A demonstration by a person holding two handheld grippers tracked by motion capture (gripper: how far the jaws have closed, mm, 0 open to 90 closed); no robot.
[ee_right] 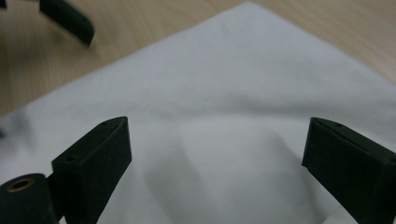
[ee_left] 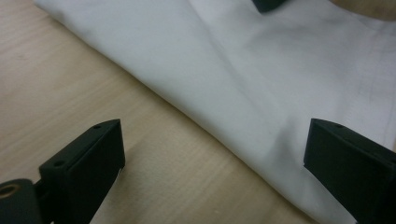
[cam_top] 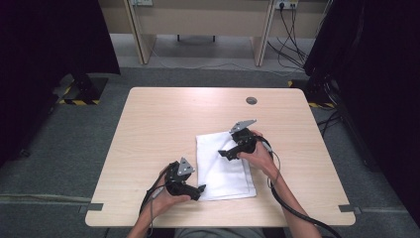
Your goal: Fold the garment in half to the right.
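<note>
Two claws are held over a pale wooden worktop (cam_top: 148, 129), each in one of the person's hands. A folded white cloth (cam_top: 223, 168) is laid flat on the worktop, a little toward the near edge and right of centre. The left claw (cam_top: 200, 189) is set low at the cloth's near left corner; in the left gripper view its jaws are spread wide, one over bare wood and the other over the cloth (ee_left: 261, 79), whose folded edge runs slantwise between them. Nothing is pinched there. The right claw (cam_top: 223, 153) is held over the cloth's right half, pointed toward its middle. In the right gripper view its jaws are likewise spread wide, with only flat cloth (ee_right: 233, 116) seen beyond them and nothing gripped. Whether the jaw tips are touching the fabric cannot be told. A jaw of the left claw (ee_right: 67, 18) is seen blurred at the top left of that view, just past the cloth's edge. A small round hole (cam_top: 251, 100) is set in the worktop's far side, well apart from the cloth.
</note>
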